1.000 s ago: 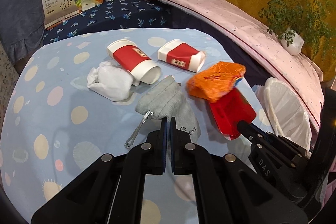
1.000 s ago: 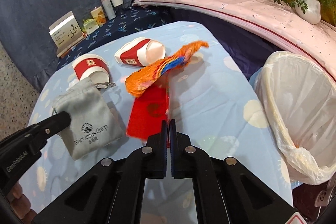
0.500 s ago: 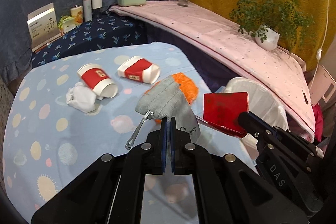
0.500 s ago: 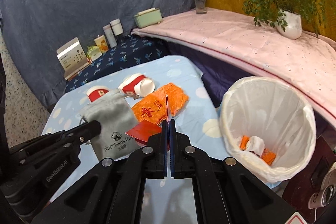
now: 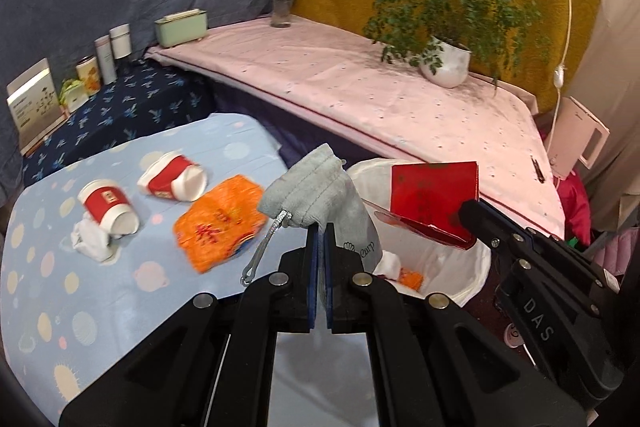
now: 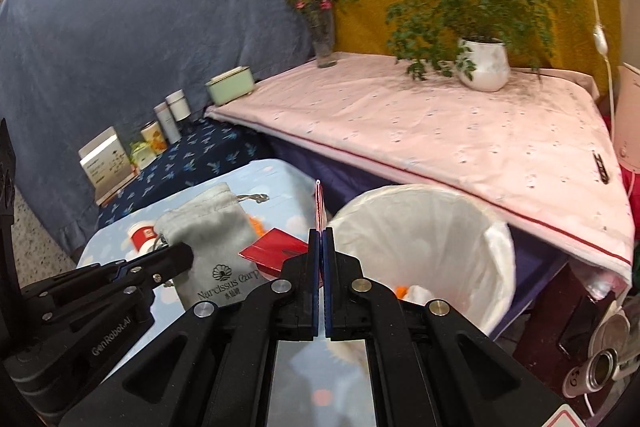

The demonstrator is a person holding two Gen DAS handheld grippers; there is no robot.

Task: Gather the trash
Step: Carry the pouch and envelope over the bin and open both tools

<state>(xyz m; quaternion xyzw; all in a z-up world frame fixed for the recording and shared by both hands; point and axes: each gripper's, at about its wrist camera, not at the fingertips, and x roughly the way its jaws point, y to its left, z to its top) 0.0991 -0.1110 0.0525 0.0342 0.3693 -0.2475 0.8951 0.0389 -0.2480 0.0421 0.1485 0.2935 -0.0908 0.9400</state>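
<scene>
Grey pouch [image 5: 316, 195] and red envelope [image 5: 434, 197] are hanging over the lined bin [image 5: 476, 267] at centre frame, clamped by left gripper [image 5: 320, 239] and right gripper [image 6: 320, 243]; 2 cups [image 5: 108, 209], tissue [image 5: 90, 241], orange wrapper [image 5: 220, 223] are remaining lower left.

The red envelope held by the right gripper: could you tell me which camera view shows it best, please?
The left wrist view: the red envelope faces that camera broadside, above the bin. In the right wrist view, the right gripper is shut on the envelope, so it appears mostly edge-on as a thin strip.
</scene>
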